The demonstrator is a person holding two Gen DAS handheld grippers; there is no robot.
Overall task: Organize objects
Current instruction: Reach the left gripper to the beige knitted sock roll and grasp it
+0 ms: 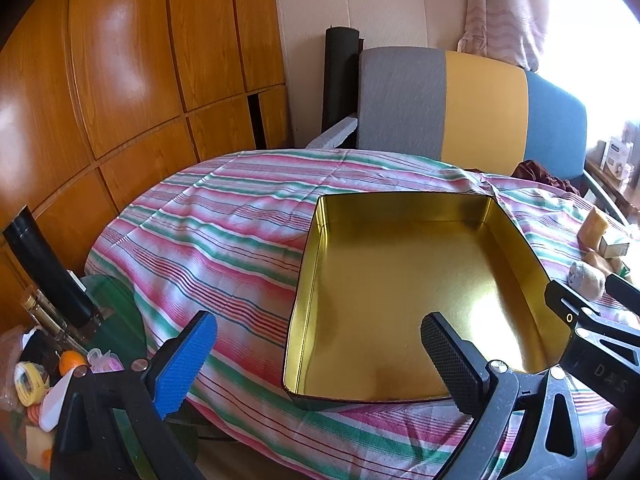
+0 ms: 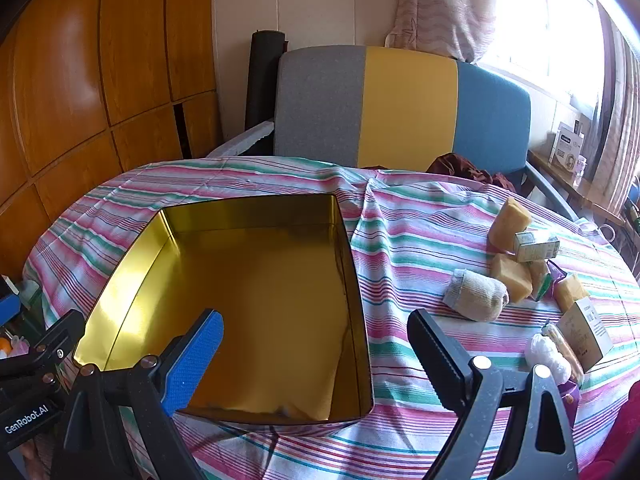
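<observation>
black grippers, one blue and one black fingers (image 2: pixel 192 364) each.

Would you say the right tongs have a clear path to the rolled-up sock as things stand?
Probably yes. The right tongs are open and empty, and the sock lies on bare tablecloth just ahead, clear of the tin on its left.

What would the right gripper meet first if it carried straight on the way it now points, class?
Most likely the gold tin. The right gripper, jaws open and empty, points downward at the tin's right wall, so it would probably meet that rim or the striped cloth beside it. Depth is hard to judge.
</observation>
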